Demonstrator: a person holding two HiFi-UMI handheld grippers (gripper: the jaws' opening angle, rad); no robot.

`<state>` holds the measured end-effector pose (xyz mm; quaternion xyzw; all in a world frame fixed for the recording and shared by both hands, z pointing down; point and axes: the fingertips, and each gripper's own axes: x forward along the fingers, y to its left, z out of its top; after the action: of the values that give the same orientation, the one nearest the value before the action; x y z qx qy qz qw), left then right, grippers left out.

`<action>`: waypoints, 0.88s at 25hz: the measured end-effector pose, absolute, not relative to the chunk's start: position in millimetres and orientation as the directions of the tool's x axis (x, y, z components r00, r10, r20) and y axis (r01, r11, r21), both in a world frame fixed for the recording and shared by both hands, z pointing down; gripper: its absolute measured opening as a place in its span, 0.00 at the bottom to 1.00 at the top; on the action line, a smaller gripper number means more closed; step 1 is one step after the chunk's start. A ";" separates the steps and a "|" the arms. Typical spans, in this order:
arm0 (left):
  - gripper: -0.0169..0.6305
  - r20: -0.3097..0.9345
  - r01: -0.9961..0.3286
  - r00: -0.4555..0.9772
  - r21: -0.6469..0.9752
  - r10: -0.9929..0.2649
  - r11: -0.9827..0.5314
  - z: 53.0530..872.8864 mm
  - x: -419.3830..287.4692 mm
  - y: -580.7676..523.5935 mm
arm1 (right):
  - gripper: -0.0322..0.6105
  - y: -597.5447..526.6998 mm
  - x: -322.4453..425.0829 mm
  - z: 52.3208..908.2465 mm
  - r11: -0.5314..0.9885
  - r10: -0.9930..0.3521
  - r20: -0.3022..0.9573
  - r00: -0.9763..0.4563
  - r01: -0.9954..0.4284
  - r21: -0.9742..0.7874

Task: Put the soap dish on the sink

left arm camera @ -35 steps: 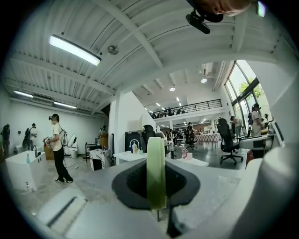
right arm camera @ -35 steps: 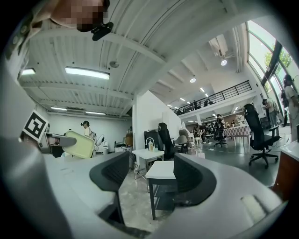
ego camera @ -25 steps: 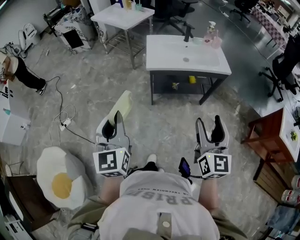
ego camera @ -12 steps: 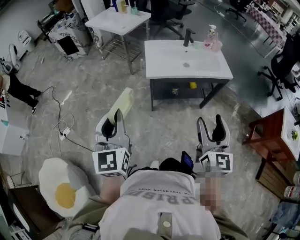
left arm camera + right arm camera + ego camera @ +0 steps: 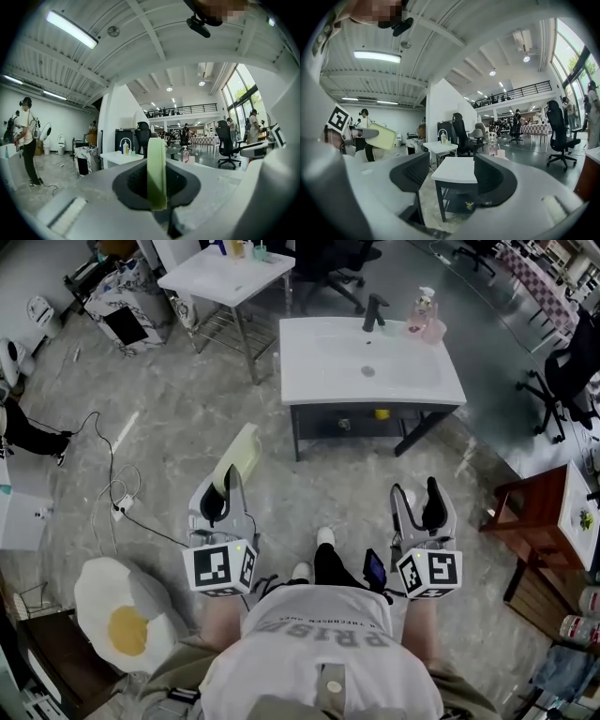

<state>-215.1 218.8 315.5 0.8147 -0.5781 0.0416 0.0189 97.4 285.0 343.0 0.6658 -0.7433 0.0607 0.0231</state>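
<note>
One soap dish (image 5: 238, 454) held on edge, the sink (image 5: 370, 362) ahead
Our left gripper (image 5: 220, 493) is closed on the soap dish, whose long axis points forward; the sink stands well apart, ahead and to the right, nearer to our right gripper (image 5: 417, 500), which is open and empty.

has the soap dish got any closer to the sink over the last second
Yes. The soap dish, clamped in the left tongs, has been carried toward the sink: in the head view the gap between them is narrower than before.
</note>
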 end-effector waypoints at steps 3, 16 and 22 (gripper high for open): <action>0.06 0.074 -0.946 0.321 -0.032 -0.944 -0.324 310.7 -195.7 197.9 | 0.50 263.5 117.7 340.6 0.113 -0.988 0.094 -0.119 -0.992 -0.063; 0.06 0.029 -0.959 0.275 -0.061 -0.961 -0.276 284.7 -147.4 138.4 | 0.50 170.2 165.6 316.7 0.202 -0.979 0.015 -0.204 -0.976 -0.084; 0.06 0.103 -0.962 0.254 -0.071 -0.962 -0.262 307.6 -148.5 114.4 | 0.50 135.5 156.0 348.0 0.240 -0.964 0.087 -0.252 -0.963 -0.122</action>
<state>-148.5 114.4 307.6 0.7920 -0.6073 0.0629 0.0031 156.0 135.5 348.0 0.6117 -0.7875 0.0750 -0.0029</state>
